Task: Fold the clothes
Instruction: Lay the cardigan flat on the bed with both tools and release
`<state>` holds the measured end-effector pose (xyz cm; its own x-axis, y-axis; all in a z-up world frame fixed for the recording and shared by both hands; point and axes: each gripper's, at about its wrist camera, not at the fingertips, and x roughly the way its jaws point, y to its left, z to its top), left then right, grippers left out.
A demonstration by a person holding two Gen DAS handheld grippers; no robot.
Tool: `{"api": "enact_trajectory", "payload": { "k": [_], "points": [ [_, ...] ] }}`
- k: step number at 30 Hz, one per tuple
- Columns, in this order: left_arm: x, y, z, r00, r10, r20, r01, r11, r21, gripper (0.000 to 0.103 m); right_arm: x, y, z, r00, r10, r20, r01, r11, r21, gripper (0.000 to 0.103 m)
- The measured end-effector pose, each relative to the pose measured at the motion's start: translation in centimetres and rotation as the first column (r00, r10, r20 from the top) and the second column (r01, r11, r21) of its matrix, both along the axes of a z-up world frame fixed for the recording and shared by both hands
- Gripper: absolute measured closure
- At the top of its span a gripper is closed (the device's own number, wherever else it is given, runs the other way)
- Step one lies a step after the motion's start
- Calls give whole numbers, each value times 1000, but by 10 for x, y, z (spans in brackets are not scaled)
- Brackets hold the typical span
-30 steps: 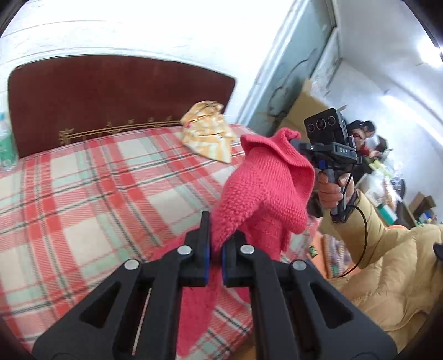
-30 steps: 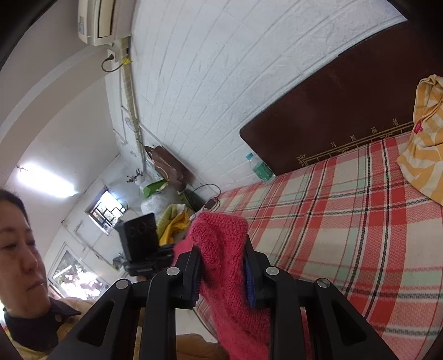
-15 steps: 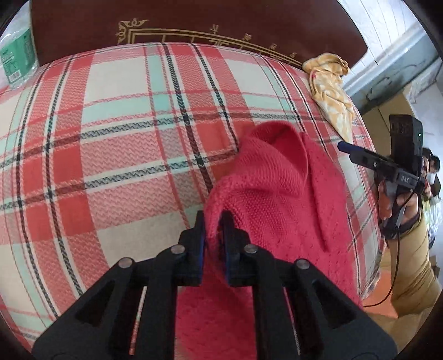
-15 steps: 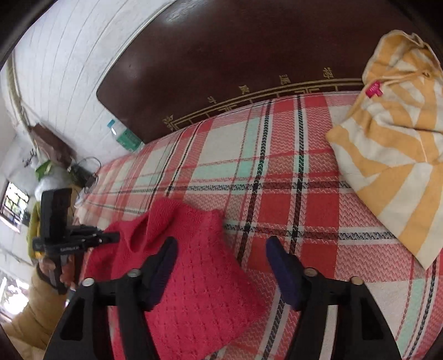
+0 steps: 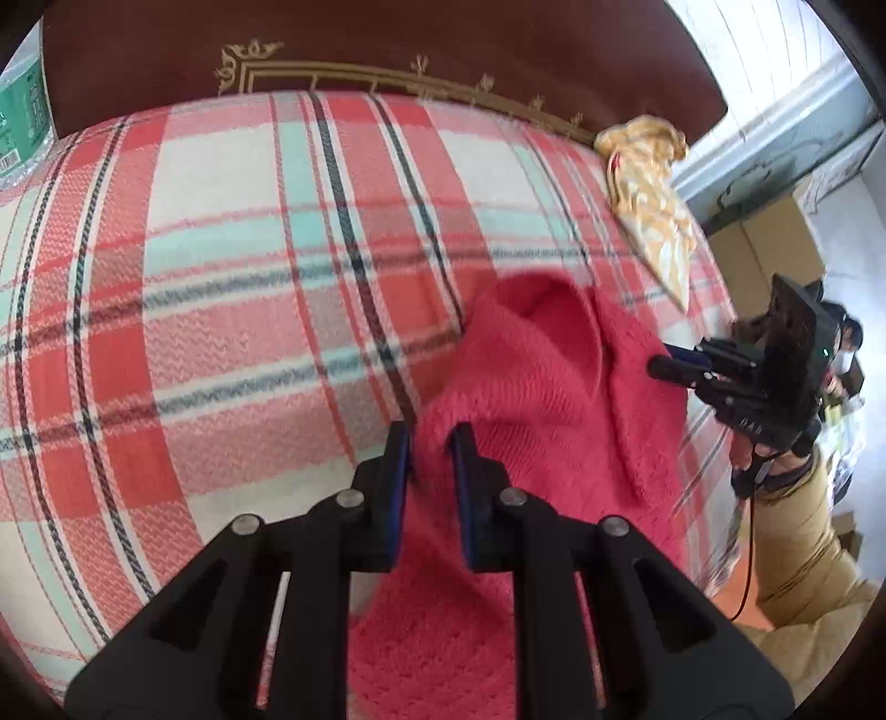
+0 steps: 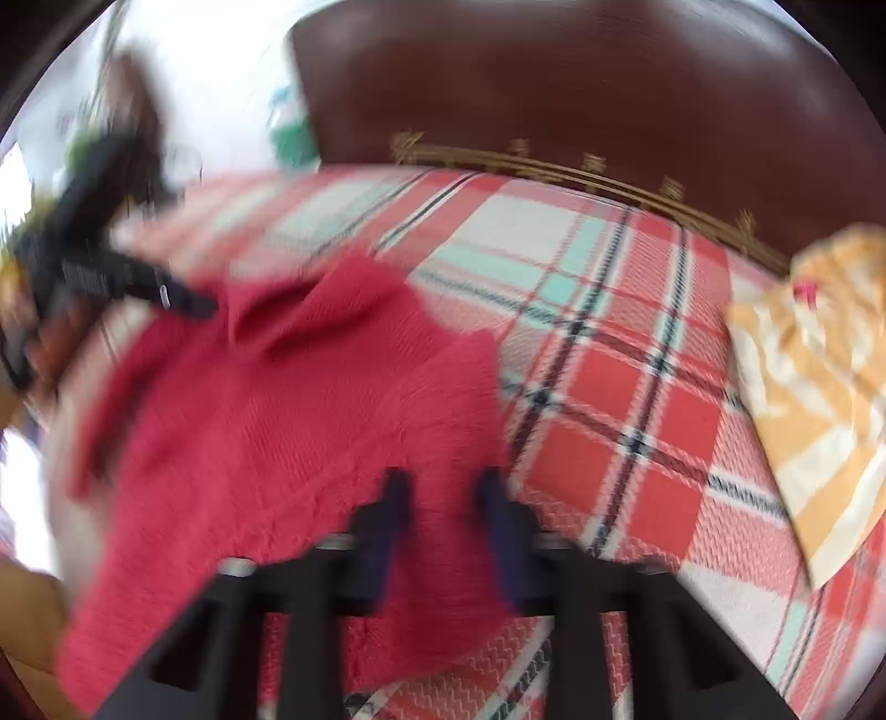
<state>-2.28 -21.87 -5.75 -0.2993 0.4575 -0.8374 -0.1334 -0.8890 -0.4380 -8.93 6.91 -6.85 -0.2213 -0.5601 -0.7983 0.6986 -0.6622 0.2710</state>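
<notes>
A red knitted garment (image 5: pixel 531 399) lies on the plaid bed cover (image 5: pixel 221 288); it also shows in the blurred right wrist view (image 6: pixel 288 399). My left gripper (image 5: pixel 431 443) has its jaws slightly apart around the garment's near-left edge, the cloth between the pads. My right gripper (image 6: pixel 443 487) is over the garment's right edge with its jaws partly apart; the blur hides whether it pinches cloth. The right gripper also shows in the left wrist view (image 5: pixel 673 365), at the garment's right side. The left gripper shows blurred in the right wrist view (image 6: pixel 183 299).
A yellow and white striped garment (image 6: pixel 814 360) lies at the bed's right, near the dark wooden headboard (image 5: pixel 387 44). A green-labelled water bottle (image 5: pixel 22 116) stands at the far left. The person's tan jacket sleeve (image 5: pixel 797 531) and cardboard boxes (image 5: pixel 764 238) are off the bed's right edge.
Both grippers brought the red garment down from the air onto the bed. The right gripper opened wide, then narrowed and dropped onto the garment's right edge. The left jaws have parted slightly.
</notes>
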Motion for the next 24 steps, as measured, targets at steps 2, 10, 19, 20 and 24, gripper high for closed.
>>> {"api": "enact_trajectory", "payload": {
  "k": [2, 10, 19, 20, 24],
  "points": [
    [-8, -6, 5, 999, 36, -22, -36, 999, 27, 86, -24, 31, 8, 992, -116, 51, 120, 990, -76, 94],
    [-2, -17, -4, 997, 77, -15, -77, 997, -31, 73, -27, 81, 16, 945, -324, 51, 327, 943, -59, 50],
    [67, 9, 4, 994, -44, -104, 37, 997, -70, 33, 44, -4, 17, 980, 9, -197, 26, 985, 170, 13],
    [68, 13, -1, 995, -57, -87, 50, 996, -76, 33, 44, -12, 8, 979, 27, -203, 17, 977, 213, 13],
    [63, 28, -16, 995, -85, -57, 78, 990, -122, 35, 29, 1, 2, 990, -21, -142, 39, 991, 128, 47]
  ]
}}
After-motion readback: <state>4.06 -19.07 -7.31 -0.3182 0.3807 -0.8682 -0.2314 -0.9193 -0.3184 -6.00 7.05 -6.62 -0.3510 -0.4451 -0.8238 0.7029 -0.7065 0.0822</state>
